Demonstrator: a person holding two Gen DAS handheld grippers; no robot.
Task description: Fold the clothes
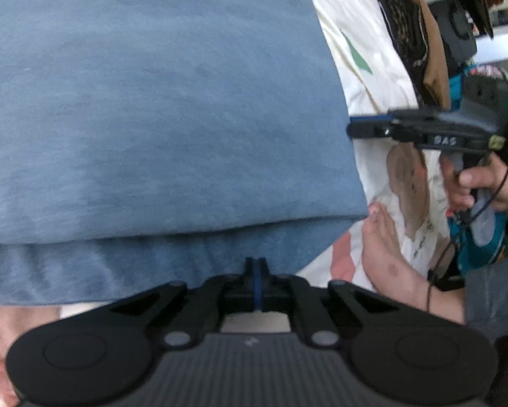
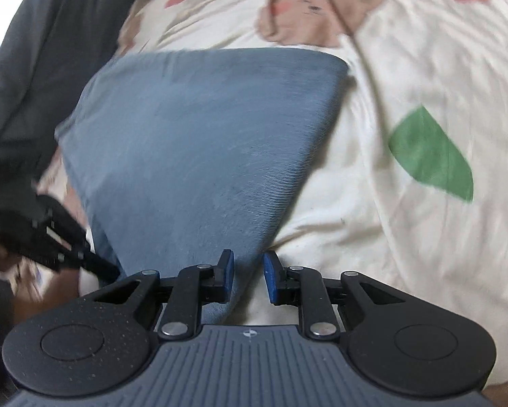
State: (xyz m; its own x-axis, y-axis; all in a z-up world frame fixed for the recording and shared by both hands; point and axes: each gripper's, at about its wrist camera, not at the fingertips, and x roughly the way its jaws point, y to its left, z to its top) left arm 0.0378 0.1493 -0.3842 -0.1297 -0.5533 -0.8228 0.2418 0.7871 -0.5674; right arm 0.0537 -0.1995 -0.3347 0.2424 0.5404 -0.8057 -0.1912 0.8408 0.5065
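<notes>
A folded blue garment (image 1: 158,108) lies on a cream bedsheet printed with bears (image 2: 406,51). My left gripper (image 1: 256,266) is shut, its blue pads pinched together on the garment's near hem. In the right wrist view the same gripper (image 2: 109,269) reaches the garment (image 2: 203,142) from the left edge. My right gripper (image 2: 248,274) is open, its pads apart with the garment's near corner lying under and between them, not pressed. From the left wrist view the right gripper (image 1: 354,129) sits at the garment's right edge, held by a hand (image 1: 474,183).
A bare foot (image 1: 386,254) rests on the sheet just right of the garment. A person's grey-clad leg (image 2: 43,68) lies along the garment's left side. Dark and brown clothes (image 1: 413,34) are piled beyond the sheet at the back right.
</notes>
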